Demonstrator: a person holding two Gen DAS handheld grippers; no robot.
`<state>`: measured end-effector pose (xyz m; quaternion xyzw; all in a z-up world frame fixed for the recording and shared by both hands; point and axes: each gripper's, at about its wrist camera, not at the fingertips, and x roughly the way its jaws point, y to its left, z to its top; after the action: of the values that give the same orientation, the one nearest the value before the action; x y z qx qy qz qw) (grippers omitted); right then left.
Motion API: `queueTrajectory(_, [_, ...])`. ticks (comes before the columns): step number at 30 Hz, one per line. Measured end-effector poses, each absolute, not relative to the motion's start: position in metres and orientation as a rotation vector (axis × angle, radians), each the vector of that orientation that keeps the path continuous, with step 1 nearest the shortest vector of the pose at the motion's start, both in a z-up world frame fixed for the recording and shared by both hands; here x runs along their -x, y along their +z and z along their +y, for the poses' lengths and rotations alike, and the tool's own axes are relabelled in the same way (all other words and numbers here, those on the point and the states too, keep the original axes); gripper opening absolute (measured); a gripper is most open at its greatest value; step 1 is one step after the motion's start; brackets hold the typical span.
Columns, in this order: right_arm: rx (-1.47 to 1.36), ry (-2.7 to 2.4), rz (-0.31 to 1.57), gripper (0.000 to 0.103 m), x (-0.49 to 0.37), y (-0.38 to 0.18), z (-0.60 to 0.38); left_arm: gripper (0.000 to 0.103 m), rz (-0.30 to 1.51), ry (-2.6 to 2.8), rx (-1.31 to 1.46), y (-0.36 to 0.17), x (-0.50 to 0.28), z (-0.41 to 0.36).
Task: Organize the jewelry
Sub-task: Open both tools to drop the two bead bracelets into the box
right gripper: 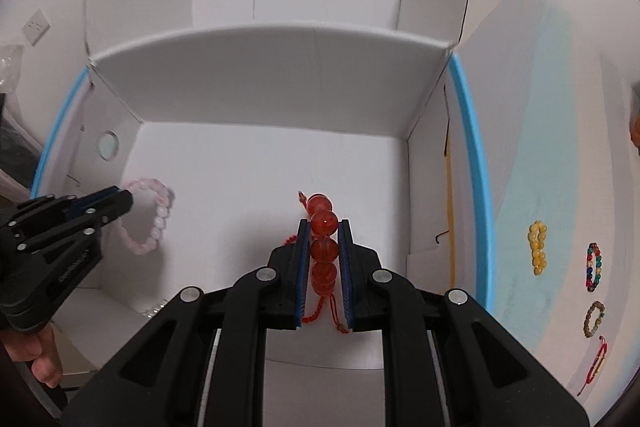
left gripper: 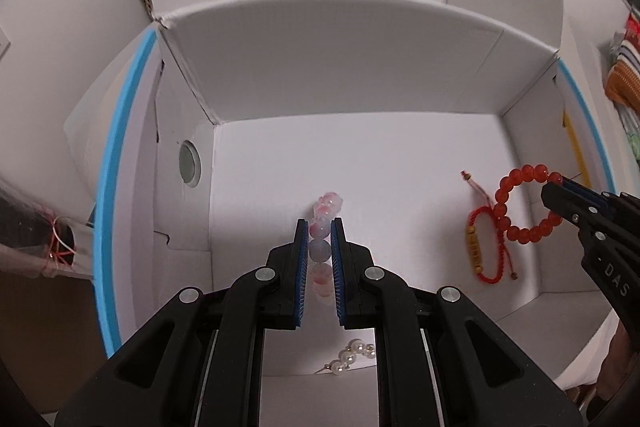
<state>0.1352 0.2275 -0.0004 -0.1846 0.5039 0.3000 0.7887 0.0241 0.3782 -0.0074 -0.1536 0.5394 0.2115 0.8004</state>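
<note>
Over the open white box (left gripper: 360, 75), both grippers reached inward. The left gripper (left gripper: 319, 227) had its jaws clamped on a pink bead bracelet (left gripper: 325, 215), which hung above the box floor. The right gripper (right gripper: 323, 227) had its jaws clamped on a red bead bracelet (right gripper: 322, 223), held toward the box's right side above a red cord bracelet (left gripper: 482, 251) on the floor. A pearl piece (left gripper: 352, 357) lay near the front wall. Outside, on the counter (right gripper: 540, 147), lay a yellow bracelet (right gripper: 538, 247), a multicolored bracelet (right gripper: 594, 266) and a brownish bracelet (right gripper: 594, 319).
</note>
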Motion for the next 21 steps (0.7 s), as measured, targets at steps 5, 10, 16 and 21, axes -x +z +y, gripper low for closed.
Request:
queueTrajectory(5, [0.433, 0.609, 1.124, 0.013, -0.135, -0.015, 0.233, 0.011, 1.183, 0.444, 0.342, -0.017, -0.024, 0.380])
queueTrajectory(10, [0.442, 0.600, 1.130, 0.013, -0.135, -0.018, 0.234, 0.012, 1.189, 0.464, 0.321, -0.017, -0.022, 0.381])
queueTrajectory(16, [0.437, 0.605, 1.117, 0.018, -0.130, -0.015, 0.234, 0.017, 1.174, 0.479, 0.295, -0.011, -0.020, 0.378])
queueTrajectory(21, [0.408, 0.625, 1.072, 0.048, -0.124, 0.003, 0.233, 0.057, 1.111, 0.500, 0.272, 0.008, -0.015, 0.373])
